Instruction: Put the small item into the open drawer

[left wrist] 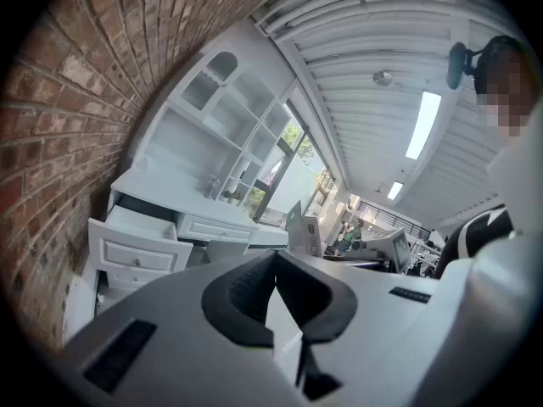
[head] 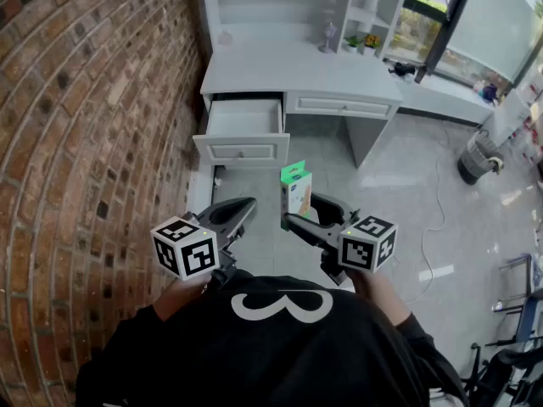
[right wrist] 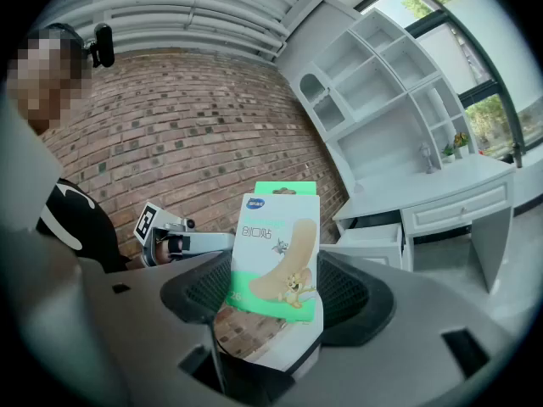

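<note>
A small white-and-green plaster box (head: 296,192) stands upright between the jaws of my right gripper (head: 305,211), which is shut on it. In the right gripper view the box (right wrist: 276,253) fills the gap between the dark pads (right wrist: 352,291). My left gripper (head: 241,208) hangs beside it to the left, shut with nothing in it; its pads (left wrist: 246,299) meet in the left gripper view. The open white drawer (head: 242,151) juts from the left end of the white desk (head: 297,70), ahead of both grippers and apart from them. The drawer (left wrist: 131,244) looks empty.
A brick wall (head: 85,142) runs close along the left. Shelves with small plants (head: 361,41) stand on the desk. To the right are a bin (head: 479,155), a cable (head: 437,210) on the tiled floor and a chair frame (head: 517,312).
</note>
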Available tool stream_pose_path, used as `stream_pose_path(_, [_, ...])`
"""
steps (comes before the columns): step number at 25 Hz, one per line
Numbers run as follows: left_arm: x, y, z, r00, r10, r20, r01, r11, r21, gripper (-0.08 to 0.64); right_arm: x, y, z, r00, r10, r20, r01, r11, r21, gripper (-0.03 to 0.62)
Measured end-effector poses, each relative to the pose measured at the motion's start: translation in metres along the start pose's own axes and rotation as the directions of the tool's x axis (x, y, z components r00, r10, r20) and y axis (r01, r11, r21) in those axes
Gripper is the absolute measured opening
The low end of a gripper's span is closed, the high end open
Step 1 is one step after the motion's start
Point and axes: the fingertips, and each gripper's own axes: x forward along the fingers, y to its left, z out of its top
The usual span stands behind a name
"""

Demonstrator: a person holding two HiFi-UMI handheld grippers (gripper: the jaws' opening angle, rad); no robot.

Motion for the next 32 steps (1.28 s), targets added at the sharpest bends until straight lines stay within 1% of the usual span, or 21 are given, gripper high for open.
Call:
stream_pose_path(9, [0.002, 0.000, -0.001, 1.000, 0.012, -0.001, -0.012, 1.000, -0.003, 0.003, -0.003, 0.000, 0.002, 1.000, 0.008, -0.001, -0.008, 1.000, -0.005, 0.319])
stream_pose_path(12, [0.001, 0.001, -0.002, 1.000, 0.017, -0.002, -0.017, 1.000, -0.003, 0.003, -0.003, 0.001, 0.003, 1.000, 0.019, 0.017, -0.019, 1.000, 0.006, 0.319])
stream_pose_path(17, [0.001, 0.003, -0.007, 1.000, 0.017, -0.012, -0.017, 1.000, 0.006, 0.003, -0.005, 0.000, 0.003, 0.999, -0.010, 0.045, 0.011, 1.000, -0.024, 0.321])
stream_pose_path(25, [0.010, -0.003, -0.008, 1.000, 0.010, -0.029, -0.010, 1.000, 0.010, 0.003, -0.011, -0.007, 0.002, 0.998, -0.003, 0.057, 0.003, 1.000, 0.015, 0.322])
stream_pose_path(32, [0.016, 0.014, -0.013, 0.999, 0.021, -0.040, -0.022, 1.000, -0.019, 0.003, -0.001, -0.021, -0.002, 0.999, -0.007, 0.043, 0.005, 0.999, 0.038, 0.322])
